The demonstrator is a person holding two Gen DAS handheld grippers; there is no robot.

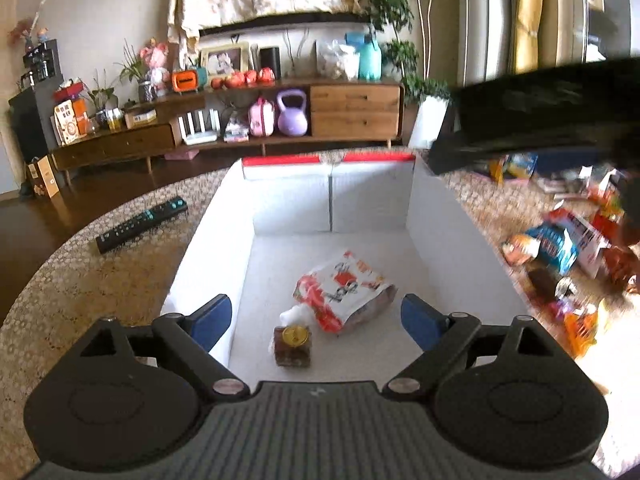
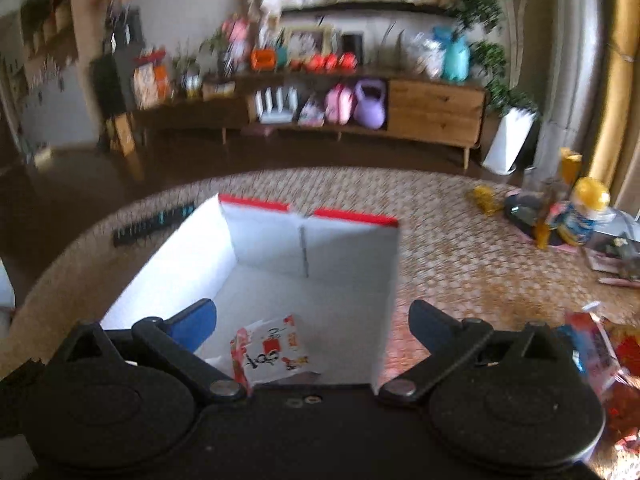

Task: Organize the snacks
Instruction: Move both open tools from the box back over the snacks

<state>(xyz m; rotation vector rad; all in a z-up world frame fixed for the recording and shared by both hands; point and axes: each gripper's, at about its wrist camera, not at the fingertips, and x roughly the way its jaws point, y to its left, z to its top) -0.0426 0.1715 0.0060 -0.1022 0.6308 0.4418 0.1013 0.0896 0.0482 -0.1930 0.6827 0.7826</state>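
An open white box with red flap edges stands on the round table. On its floor lie a red-and-white snack bag and a small brown wrapped cake with a gold sticker. My left gripper hovers over the box's near end, open, with nothing between its blue pads. In the right wrist view the same box and snack bag show. My right gripper is open and empty, straddling the box's right wall. Loose snack packets are heaped right of the box.
A black remote control lies on the patterned tablecloth left of the box. More packets and a yellow-capped jar sit at the table's far right. A dark blurred shape crosses above the box's right side. A wooden sideboard stands behind.
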